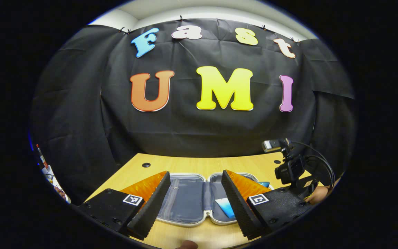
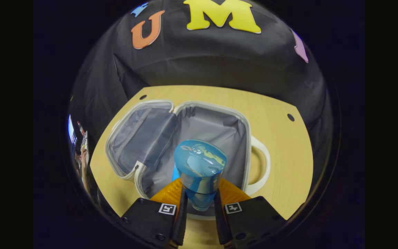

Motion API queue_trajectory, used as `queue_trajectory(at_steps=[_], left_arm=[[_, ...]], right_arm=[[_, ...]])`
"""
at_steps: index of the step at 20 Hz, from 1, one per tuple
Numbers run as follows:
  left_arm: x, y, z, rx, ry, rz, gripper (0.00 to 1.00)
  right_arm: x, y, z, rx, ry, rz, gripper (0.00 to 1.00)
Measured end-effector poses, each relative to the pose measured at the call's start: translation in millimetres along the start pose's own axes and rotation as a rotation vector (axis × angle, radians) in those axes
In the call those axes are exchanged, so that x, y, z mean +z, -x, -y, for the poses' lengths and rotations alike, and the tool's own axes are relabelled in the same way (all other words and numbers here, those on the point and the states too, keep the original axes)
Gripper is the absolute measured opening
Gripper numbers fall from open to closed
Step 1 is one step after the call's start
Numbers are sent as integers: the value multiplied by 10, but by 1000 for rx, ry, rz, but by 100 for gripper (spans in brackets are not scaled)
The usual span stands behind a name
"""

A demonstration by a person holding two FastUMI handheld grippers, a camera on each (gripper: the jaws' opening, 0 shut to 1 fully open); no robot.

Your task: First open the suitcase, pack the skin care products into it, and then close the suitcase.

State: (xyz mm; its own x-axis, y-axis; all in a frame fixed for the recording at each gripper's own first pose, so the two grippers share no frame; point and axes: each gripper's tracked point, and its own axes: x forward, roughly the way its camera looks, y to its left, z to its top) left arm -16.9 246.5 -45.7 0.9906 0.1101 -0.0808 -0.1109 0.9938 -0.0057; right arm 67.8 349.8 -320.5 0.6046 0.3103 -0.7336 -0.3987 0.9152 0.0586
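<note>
Suitcase (image 2: 192, 131) lies open on the wooden table (image 2: 282, 152), at centre of the right gripper view. Right gripper (image 2: 200, 204), at bottom centre, is clamped on a blue skin care bottle (image 2: 199, 169), held directly over the right compartment. Left gripper (image 1: 195, 197), fingers spread apart, holds nothing at the bottom of the left gripper view.

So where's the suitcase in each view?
Left gripper view: suitcase low centre, lying open on the table, seen between the open fingers of the left gripper.
Right gripper view: suitcase centre, open, partly behind the bottle held by the right gripper.
Shared landmark: the table hole beyond the case's left half.
</note>
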Motion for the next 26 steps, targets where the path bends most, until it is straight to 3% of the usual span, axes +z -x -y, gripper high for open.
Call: queue_trajectory(at_steps=[6,20,24,26], left_arm=[[-148,-49,-185,-26,10,-22,95],[-509,-177,-858,99,103,-129,95],[-644,-181,-1054,141,138,-162,96],[-666,-170,-1104,126,191,-156,96]], right_arm=[[-179,-224,24,-47,-53,-97,31],[-175,-684,184,-145,-94,-152,34],[-174,-707,188,-140,-97,-159,35],[-170,-710,185,-140,-90,-155,37]])
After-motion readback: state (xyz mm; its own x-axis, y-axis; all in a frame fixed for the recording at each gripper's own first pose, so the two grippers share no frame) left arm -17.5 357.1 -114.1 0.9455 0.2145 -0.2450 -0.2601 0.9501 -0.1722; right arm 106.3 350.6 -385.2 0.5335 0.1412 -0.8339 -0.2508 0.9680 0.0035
